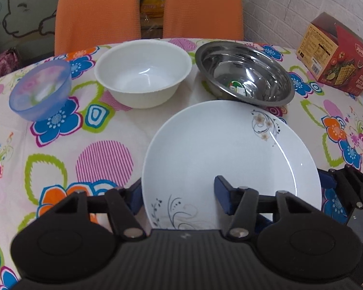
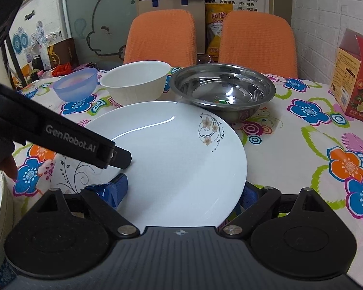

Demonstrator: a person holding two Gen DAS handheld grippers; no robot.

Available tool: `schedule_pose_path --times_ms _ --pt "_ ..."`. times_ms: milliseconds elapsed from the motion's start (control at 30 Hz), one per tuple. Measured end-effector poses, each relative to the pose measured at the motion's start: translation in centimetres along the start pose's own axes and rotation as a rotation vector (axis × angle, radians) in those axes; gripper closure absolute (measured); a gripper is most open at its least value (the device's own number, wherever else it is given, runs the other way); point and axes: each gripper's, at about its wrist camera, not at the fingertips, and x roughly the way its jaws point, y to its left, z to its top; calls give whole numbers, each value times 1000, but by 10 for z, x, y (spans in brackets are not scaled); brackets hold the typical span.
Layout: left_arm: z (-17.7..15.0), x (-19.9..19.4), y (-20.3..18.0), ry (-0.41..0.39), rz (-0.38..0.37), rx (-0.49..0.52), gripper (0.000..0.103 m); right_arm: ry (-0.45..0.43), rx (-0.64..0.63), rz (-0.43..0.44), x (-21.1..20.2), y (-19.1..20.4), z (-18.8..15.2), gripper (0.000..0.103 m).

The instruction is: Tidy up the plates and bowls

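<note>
A white plate [image 1: 230,149] [image 2: 171,159] with small flower prints lies on the floral tablecloth just in front of me. My left gripper [image 1: 177,188] is open over the plate's near left rim, one blue pad outside the edge and the other above the plate. My right gripper [image 2: 184,186] is open the same way at the right rim. Behind the plate stand a translucent blue bowl [image 1: 42,89] [image 2: 76,84], a white bowl [image 1: 142,72] [image 2: 135,82] and a steel bowl [image 1: 244,72] [image 2: 222,89], side by side. The plate's far edge overlaps the steel bowl's base in both views.
A red cracker box [image 1: 336,55] [image 2: 355,77] stands at the table's right side by the wall. Two orange chairs [image 1: 96,12] [image 2: 162,36] sit behind the far table edge. A person's hand [image 2: 2,164] holds the left gripper at the left.
</note>
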Motion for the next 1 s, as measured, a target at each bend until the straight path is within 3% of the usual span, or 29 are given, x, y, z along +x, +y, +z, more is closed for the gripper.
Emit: schedule_pose_path --times_ms 200,633,833,1000 --pt "-3 -6 5 12 -13 -15 47 16 30 -5 -6 2 1 21" --pt "-25 -54 9 -50 -23 -11 48 -38 41 6 -42 22 -1 21" --pt "-55 -105 38 -99 -9 -55 48 -82 -9 61 -72 61 0 21" --pt "-96 -147 74 -128 63 -98 47 -91 -67 140 -82 107 -10 21"
